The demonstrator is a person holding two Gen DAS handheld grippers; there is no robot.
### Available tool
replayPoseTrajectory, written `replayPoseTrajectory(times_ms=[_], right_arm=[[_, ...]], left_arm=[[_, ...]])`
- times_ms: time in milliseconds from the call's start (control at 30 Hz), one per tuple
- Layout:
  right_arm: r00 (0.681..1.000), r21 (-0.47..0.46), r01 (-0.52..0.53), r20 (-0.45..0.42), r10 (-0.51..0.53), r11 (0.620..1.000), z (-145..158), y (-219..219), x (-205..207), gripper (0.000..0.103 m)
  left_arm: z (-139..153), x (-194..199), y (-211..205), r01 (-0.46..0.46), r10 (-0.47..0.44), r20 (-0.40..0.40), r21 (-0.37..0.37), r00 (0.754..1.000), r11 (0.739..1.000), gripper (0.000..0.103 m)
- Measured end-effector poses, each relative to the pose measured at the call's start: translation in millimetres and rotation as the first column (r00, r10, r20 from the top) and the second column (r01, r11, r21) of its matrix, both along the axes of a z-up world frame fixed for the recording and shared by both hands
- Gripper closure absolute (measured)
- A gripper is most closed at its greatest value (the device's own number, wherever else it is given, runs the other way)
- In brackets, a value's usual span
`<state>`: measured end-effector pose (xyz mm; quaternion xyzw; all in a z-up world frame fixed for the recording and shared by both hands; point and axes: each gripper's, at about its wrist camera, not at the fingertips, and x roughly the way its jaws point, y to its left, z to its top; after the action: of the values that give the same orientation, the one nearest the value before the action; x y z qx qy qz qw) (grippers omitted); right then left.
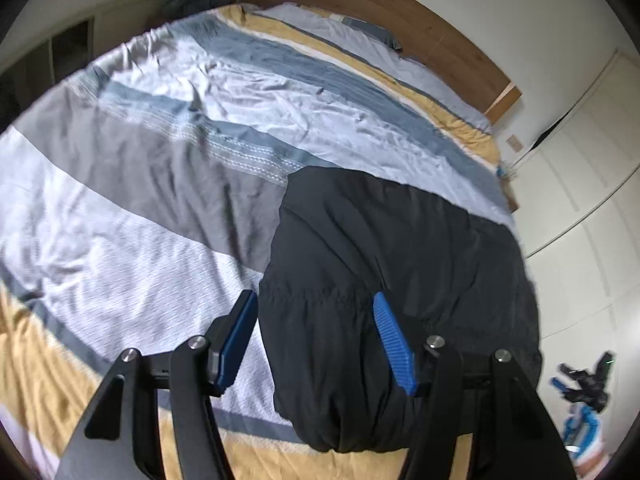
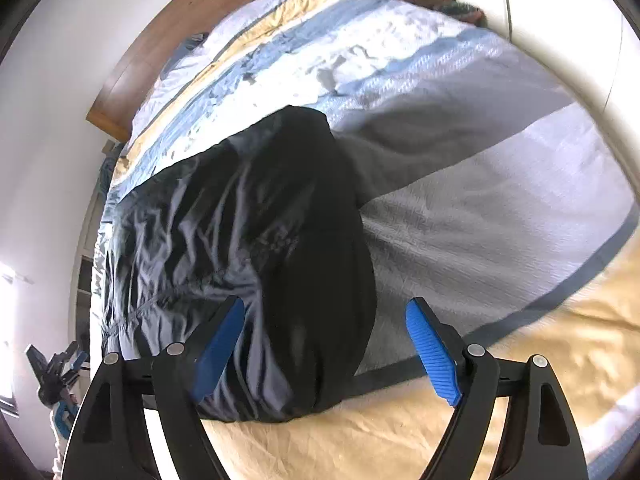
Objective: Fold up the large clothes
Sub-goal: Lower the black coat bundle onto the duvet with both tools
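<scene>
A: Where's the black jacket (image 1: 400, 280)?
B: Folded on the striped duvet (image 1: 140, 200), toward five o'clock in the left view.
A: The grippers?
B: Left gripper (image 1: 316, 300) and right gripper (image 2: 324, 308) both gape above it, gripping nothing.

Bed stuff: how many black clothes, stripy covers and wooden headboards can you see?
black garment: 1
striped duvet: 1
wooden headboard: 1
Total: 3
</scene>
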<state>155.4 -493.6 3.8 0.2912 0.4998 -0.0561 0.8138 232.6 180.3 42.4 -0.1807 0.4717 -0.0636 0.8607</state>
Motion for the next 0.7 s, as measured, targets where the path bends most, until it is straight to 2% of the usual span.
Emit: replayPoseTrajectory(times_ms=[200,433,700], right_arm=[[0.998,-0.071,-0.061,0.011,0.062,0.996,21.6,40.9,-7.2,0.017],[0.989,-0.129,-0.15,-0.001,0.151,0.98,15.8,83.7,-0.5,0.017],[0.968,-0.22,-0.244,0.011,0.252,0.945,12.3,130.3,13.9,0.017]], left_arm=[[18.8,-24.6,-40.5,0.006,-0.008,0.02,0.102,1.0,0.995,0.045],[14.7,-35.5,-88.2,0.079,-0.084,0.016,0.195,0.996,0.978,0.045],[-5.0,-29.4,-119.7,0.131,-0.133,-0.001,0.201,0.991,0.971,0.045]])
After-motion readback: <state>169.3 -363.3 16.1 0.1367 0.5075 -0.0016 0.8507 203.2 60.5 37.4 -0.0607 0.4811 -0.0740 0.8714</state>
